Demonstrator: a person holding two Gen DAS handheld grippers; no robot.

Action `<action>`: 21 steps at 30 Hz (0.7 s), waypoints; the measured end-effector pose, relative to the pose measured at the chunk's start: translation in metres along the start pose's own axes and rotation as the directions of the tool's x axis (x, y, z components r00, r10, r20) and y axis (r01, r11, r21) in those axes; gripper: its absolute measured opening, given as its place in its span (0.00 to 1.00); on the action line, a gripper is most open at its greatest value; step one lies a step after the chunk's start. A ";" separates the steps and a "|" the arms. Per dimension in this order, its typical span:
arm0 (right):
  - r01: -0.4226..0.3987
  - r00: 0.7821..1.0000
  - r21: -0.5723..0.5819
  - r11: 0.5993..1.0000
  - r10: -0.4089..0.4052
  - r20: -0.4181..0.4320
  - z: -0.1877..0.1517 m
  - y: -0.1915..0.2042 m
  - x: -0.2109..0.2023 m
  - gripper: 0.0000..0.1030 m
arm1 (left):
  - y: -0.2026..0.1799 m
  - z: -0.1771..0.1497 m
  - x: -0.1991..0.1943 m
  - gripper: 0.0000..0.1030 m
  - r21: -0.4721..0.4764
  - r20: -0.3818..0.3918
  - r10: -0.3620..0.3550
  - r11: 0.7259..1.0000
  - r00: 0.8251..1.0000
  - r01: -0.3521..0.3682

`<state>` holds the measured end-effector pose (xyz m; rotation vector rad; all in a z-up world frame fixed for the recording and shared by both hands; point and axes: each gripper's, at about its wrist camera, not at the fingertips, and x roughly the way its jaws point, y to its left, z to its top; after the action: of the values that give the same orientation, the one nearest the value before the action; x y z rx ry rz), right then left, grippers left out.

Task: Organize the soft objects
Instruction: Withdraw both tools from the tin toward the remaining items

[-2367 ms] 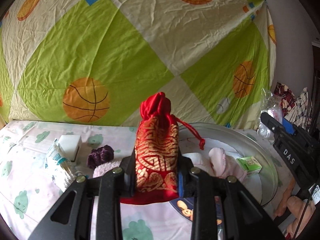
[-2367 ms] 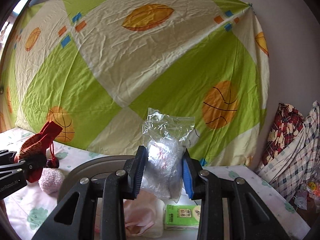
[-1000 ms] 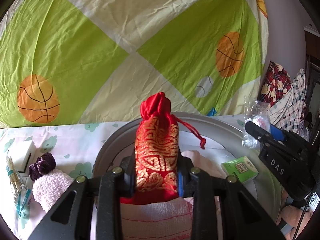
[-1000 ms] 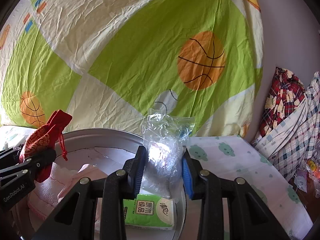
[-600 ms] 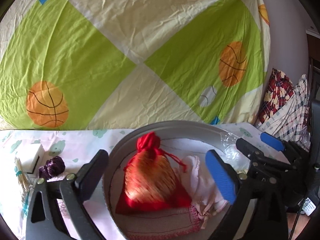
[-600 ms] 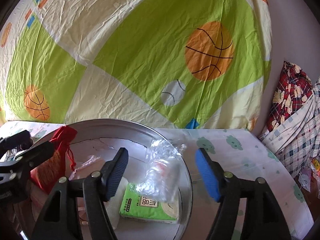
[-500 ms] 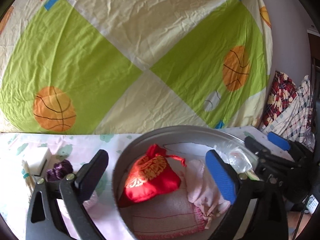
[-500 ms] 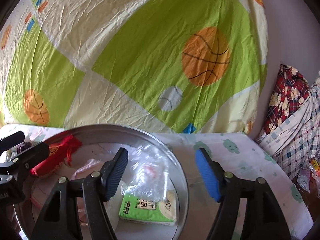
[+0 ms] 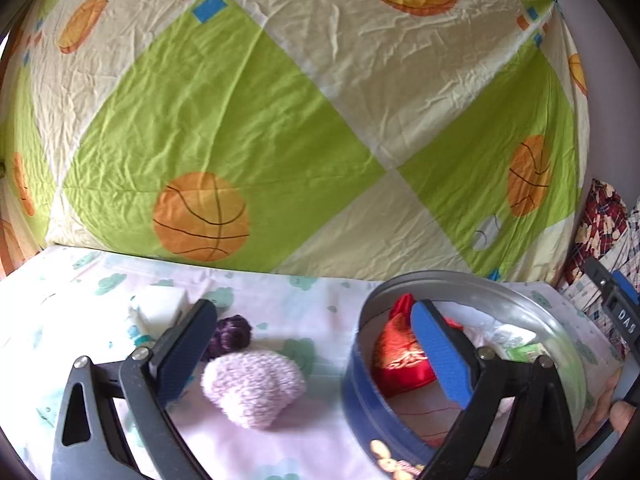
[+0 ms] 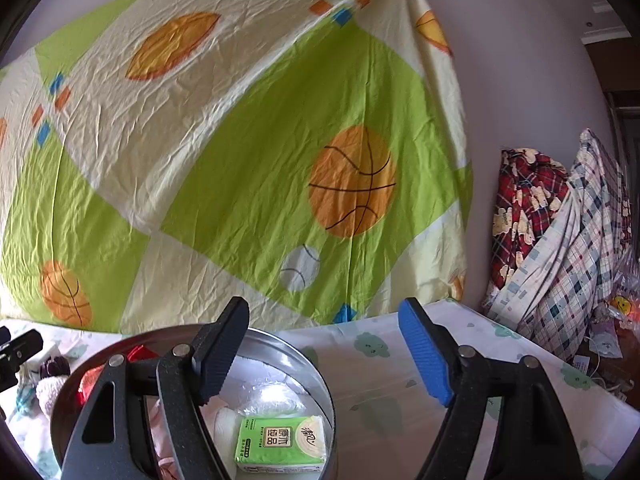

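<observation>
A: Where are the soft things?

B: A round metal tin (image 9: 562, 344) with a blue outer wall stands on a tabletop (image 9: 304, 320) covered by a white cloth with green cloud prints. Inside the tin lie a red drawstring pouch (image 9: 400, 356) with gold patterning, a clear plastic bag (image 10: 276, 398), a green tissue pack (image 10: 282, 444) and some pale pink fabric (image 10: 160, 444). Left of the tin, on the cloth, a pink fluffy bundle (image 9: 252, 388) touches a dark purple scrunchie (image 9: 230, 336) behind it, with a white block (image 9: 160, 308) farther back.

A: And the grippers?

B: The left gripper (image 9: 312, 356) is spread wide and empty, with the pink bundle showing beyond the gap. The right gripper (image 10: 320, 356) is empty too, its jaws opening above the tin's right rim. A green and cream sheet (image 9: 248, 120) with basketball prints hangs behind.
</observation>
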<state>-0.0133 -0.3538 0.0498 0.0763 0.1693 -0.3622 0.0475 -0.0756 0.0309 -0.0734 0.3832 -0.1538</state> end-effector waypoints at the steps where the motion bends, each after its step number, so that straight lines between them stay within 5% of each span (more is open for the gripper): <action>1: 0.003 1.000 0.009 1.000 -0.003 0.012 0.000 -0.001 -0.002 0.78 | 0.003 -0.001 -0.002 0.96 -0.002 0.010 0.011 1.000 1.000 -0.011; 9: 0.075 0.991 0.058 0.995 -0.081 0.102 -0.008 0.001 -0.022 0.81 | 0.022 -0.008 -0.012 0.96 0.035 0.054 0.076 0.996 0.996 -0.078; 18: 0.162 0.950 -0.009 0.987 -0.153 0.272 -0.013 0.022 -0.053 0.88 | 0.041 -0.016 -0.011 0.96 0.053 0.026 0.093 0.994 0.995 -0.094; 21: 0.167 0.956 0.012 0.986 -0.165 0.241 -0.012 0.021 -0.058 0.88 | 0.047 -0.017 -0.011 0.96 0.046 0.014 0.087 0.995 0.996 -0.088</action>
<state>-0.0608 -0.3132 0.0496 0.0091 -0.0649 -0.5351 0.0374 -0.0281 0.0150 -0.0114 0.3705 -0.0760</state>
